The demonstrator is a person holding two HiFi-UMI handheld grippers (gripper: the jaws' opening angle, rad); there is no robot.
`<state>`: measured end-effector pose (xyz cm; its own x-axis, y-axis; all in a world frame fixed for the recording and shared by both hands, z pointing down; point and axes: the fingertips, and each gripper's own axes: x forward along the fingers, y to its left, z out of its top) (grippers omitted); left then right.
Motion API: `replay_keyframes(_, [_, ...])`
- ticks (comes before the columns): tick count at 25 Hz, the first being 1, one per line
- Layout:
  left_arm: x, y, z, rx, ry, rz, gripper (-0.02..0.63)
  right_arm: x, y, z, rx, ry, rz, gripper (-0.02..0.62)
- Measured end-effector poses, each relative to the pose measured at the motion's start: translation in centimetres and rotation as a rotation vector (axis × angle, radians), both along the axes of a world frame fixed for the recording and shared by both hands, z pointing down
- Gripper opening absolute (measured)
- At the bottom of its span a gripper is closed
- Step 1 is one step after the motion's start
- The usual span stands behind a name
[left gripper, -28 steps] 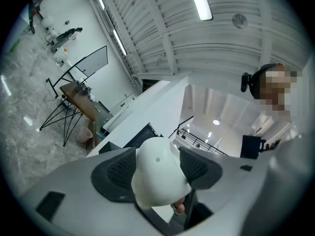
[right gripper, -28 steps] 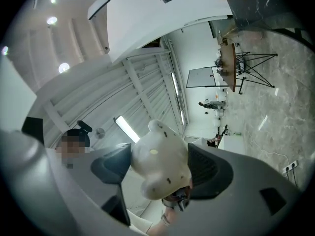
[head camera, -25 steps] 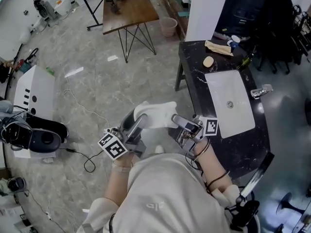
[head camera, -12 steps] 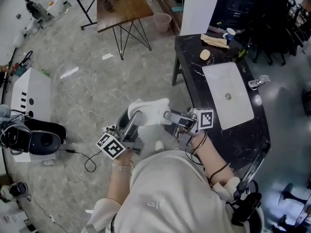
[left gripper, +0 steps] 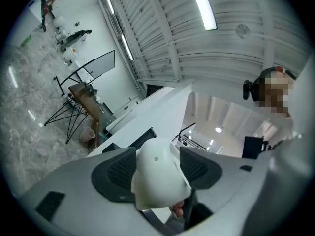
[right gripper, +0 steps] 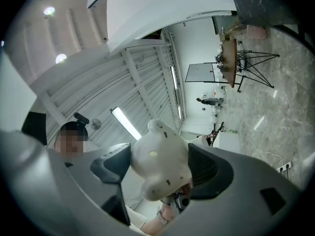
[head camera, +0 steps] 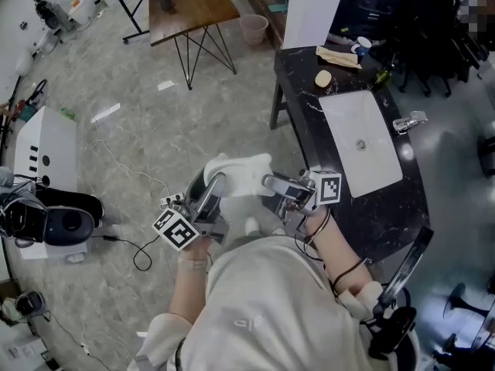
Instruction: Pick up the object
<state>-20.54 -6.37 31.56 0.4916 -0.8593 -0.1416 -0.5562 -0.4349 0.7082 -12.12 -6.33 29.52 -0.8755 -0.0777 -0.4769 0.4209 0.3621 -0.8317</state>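
Note:
A white, rounded moulded object (head camera: pixel 241 173) is held in the air in front of the person's chest, above the floor. My left gripper (head camera: pixel 214 187) grips its left end and my right gripper (head camera: pixel 272 183) its right end. In the left gripper view the object (left gripper: pixel 158 181) fills the gap, and both dark ribbed pads (left gripper: pixel 117 173) press on it. In the right gripper view the same object (right gripper: pixel 160 167), with a small hole and dark specks, sits clamped between the pads (right gripper: pixel 205 168). Both grippers point slightly upward, towards the ceiling.
A black marble counter (head camera: pixel 385 207) with a white sink (head camera: pixel 360 145) and a tap (head camera: pixel 408 120) stands close on the right. A wooden table (head camera: pixel 193 6) and a pink bin (head camera: pixel 254 28) are further off. A white cabinet (head camera: pixel 46 147), a black device (head camera: pixel 56 221) and cables (head camera: pixel 124 172) lie left.
The head view has shifted a little, so the counter and table sit higher in the picture. Both grippers keep their hold on the white object, in nearly the same place.

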Motion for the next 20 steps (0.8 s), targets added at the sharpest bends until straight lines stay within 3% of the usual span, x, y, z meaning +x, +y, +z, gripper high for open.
replay_keyframes(6, [0.3, -0.2, 0.2, -0.007, 0.003, 0.019, 0.264, 0.3, 0.1, 0.5, 0.013, 0.034, 0.035, 0.379])
replay_keyframes(20, [0.9, -0.2, 0.1, 0.005, -0.021, 0.041, 0.264, 1.0, 0.2, 0.9, -0.001, 0.007, 0.045, 0.379])
